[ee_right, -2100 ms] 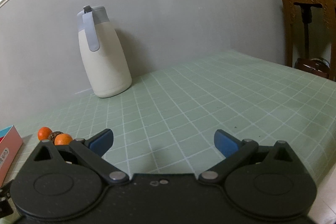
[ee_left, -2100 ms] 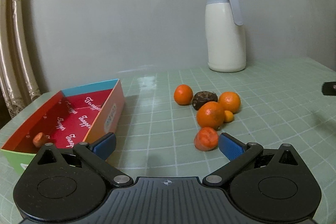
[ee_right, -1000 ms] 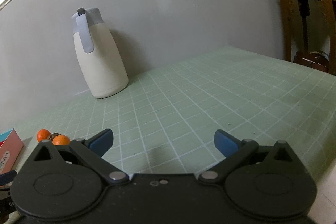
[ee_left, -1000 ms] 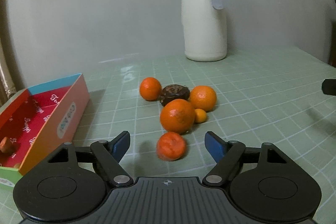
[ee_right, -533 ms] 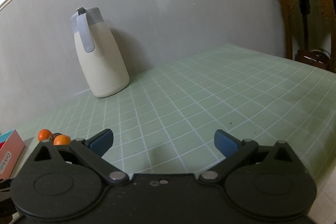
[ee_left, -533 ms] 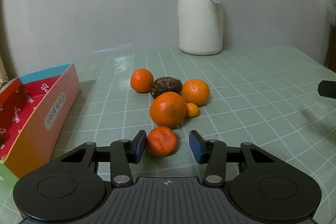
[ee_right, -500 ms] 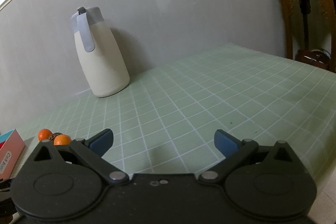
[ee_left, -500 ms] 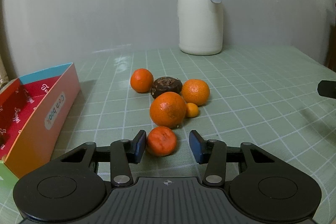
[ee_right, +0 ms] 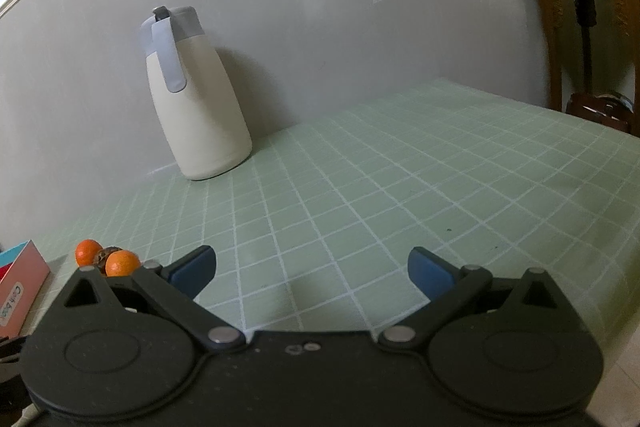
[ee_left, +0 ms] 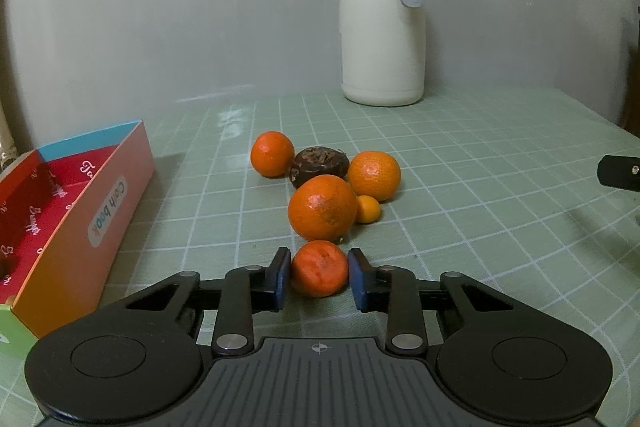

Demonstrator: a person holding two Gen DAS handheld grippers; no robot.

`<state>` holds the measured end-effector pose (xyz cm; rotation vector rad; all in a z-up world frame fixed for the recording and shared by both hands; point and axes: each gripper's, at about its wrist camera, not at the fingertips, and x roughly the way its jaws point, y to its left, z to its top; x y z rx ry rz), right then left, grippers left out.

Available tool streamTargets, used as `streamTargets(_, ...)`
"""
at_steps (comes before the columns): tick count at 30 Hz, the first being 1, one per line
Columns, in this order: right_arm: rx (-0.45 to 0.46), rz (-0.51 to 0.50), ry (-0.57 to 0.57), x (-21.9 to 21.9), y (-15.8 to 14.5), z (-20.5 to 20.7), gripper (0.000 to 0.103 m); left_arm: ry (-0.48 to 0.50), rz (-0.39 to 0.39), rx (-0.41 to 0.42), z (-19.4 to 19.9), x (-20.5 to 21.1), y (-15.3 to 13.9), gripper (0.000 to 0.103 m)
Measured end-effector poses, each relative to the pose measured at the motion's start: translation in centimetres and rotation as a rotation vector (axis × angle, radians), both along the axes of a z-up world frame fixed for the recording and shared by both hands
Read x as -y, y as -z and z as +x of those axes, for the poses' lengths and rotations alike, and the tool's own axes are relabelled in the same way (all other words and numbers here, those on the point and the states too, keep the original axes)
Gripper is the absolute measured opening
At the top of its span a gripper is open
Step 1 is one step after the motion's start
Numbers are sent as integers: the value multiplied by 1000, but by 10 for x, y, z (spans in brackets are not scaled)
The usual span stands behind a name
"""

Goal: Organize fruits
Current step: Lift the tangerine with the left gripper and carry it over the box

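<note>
Jaws of our left gripper [ee_left: 319,275] were closing around the nearest small orange fruit [ee_left: 319,269] on the counter [ee_left: 480,227], pads just at its sides; our right gripper [ee_right: 312,269] stood wide apart and empty, so next we judged a lift toward the red box [ee_left: 72,211].

Box [ee_left: 116,183] left of the fruit cluster [ee_left: 322,213]; jug [ee_left: 382,27] behind it, against the wall [ee_left: 160,7]
</note>
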<state>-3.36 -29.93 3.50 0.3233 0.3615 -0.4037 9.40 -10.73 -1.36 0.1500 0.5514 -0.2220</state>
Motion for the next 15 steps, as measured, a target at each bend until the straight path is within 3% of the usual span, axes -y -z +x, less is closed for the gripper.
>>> streamTargets(15,-7,-16,-30,-12,0,4,103,-9,5,45,-8,-14,-9,31)
